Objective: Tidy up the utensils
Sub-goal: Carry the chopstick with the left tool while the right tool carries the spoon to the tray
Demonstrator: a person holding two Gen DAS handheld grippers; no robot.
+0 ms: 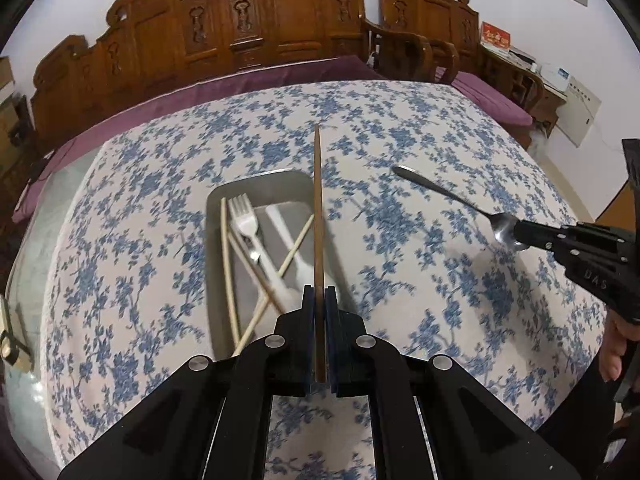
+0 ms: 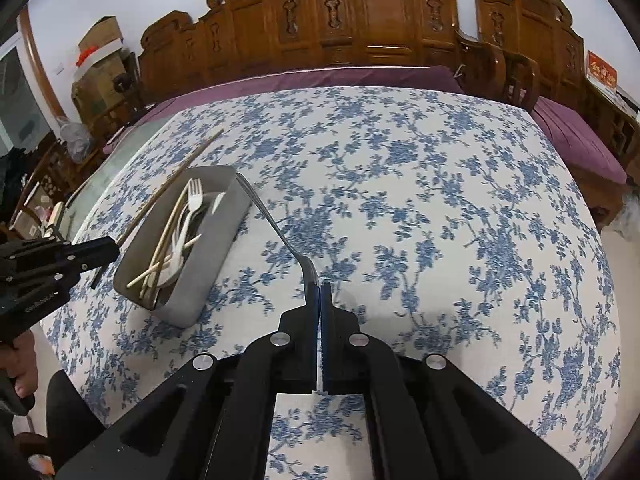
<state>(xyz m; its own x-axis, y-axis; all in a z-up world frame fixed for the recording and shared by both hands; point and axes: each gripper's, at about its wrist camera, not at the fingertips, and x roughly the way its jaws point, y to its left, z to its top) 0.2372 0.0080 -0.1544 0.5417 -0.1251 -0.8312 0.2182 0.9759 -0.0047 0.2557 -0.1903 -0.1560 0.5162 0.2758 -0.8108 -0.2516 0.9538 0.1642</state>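
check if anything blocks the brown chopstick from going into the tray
Nothing visible does. The left tool holds the brown chopstick right over the gray tray, whose top is open; the white fork and pale chopsticks lie flat inside.

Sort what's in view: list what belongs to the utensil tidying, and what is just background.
Job:
- brown chopstick in left tongs
- metal spoon in right tongs
- grey tray
- white fork
- pale chopsticks

Background:
- floral tablecloth
- carved bench
- purple cushion
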